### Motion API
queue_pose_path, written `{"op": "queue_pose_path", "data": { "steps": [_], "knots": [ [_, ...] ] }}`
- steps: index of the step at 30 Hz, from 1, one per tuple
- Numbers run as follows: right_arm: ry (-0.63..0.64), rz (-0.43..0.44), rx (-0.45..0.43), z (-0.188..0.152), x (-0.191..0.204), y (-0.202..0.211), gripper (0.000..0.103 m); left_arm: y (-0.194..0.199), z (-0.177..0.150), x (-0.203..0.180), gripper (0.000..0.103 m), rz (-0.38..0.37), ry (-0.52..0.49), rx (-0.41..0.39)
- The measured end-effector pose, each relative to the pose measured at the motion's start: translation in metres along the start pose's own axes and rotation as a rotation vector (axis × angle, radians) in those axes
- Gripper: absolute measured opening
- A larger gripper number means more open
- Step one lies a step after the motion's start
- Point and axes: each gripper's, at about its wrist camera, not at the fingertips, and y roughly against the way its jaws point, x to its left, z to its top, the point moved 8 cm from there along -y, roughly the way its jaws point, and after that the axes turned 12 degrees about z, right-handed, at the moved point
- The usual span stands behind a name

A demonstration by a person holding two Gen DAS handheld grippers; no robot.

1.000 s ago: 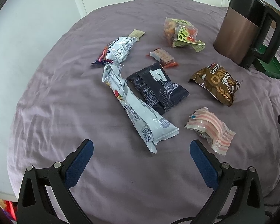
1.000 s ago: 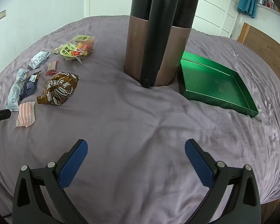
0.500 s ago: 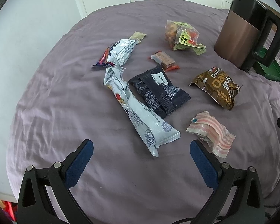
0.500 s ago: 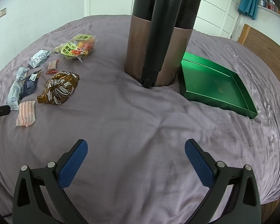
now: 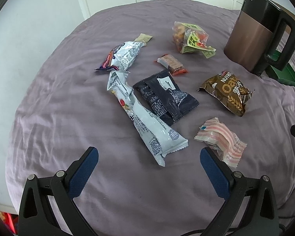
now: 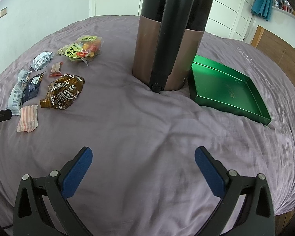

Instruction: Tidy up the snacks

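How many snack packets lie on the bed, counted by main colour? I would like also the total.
White/silver: 2, the long packet and the crumpled one
Brown: 1
Black: 1
Pink striped: 1
Clear with green label: 1
Small tan-and-red bar: 1
Total: 7

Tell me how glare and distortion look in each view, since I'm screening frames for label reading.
Left wrist view: sharp, soft daylight; shine on the long white wrapper and black wrapper; the bed bulges from fisheye. Right wrist view: the green tray glares near the kettle, and the snacks are too small to read.
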Motion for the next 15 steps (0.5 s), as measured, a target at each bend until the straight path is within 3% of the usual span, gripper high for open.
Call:
{"op": "queue_pose_path", "data": {
  "steps": [15],
  "knots": [
    [0.007,0.007,-0.002,0.0012,0.0057,0.0017,0.103,-0.0021,0.0020,0.0064,0.102,0.020,0.002,-0.006]
  ]
}}
